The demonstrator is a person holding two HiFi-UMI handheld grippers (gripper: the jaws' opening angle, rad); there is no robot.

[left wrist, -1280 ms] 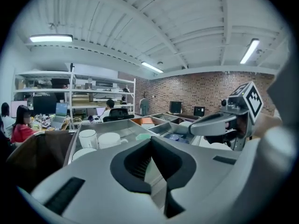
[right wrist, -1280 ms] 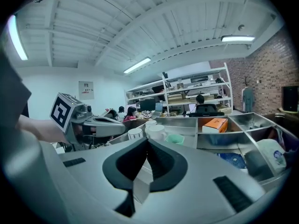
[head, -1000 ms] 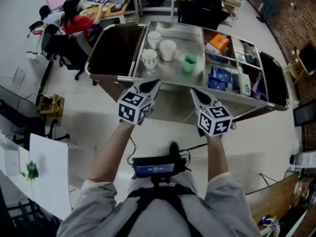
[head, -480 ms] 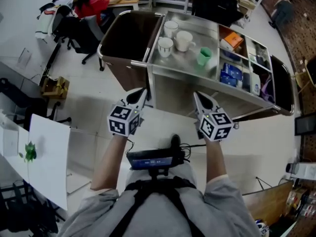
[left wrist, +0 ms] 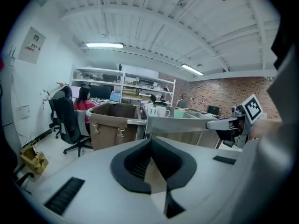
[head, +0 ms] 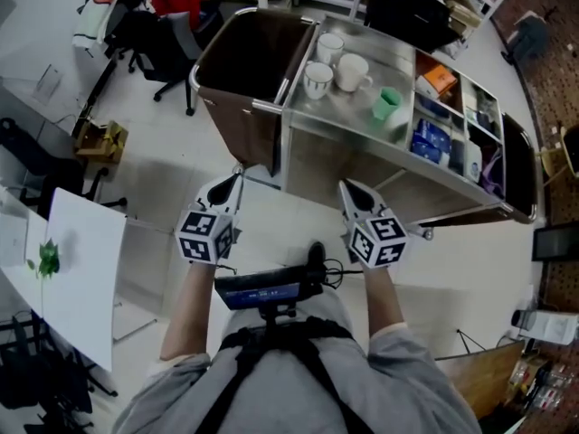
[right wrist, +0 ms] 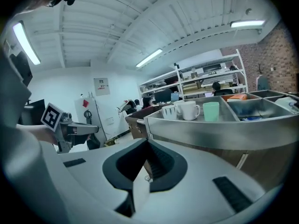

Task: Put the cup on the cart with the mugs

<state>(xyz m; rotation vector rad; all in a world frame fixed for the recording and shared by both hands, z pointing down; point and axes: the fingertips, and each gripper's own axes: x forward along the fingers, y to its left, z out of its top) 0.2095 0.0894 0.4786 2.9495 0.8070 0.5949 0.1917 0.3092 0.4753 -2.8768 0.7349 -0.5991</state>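
While on steel cart, cylindrical cup

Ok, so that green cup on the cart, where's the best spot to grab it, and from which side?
I'd grip the green cup across its plain side walls just under the rim: it stands upright and shows no handle. Come from the near edge of the cart, slightly above, since white mugs stand to its left and a divider wall stands at its right.

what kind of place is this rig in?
Probably an open office or lab workspace: a person seated at a desk beside an office chair, storage shelves along the back wall, and a steel cart carrying mugs.
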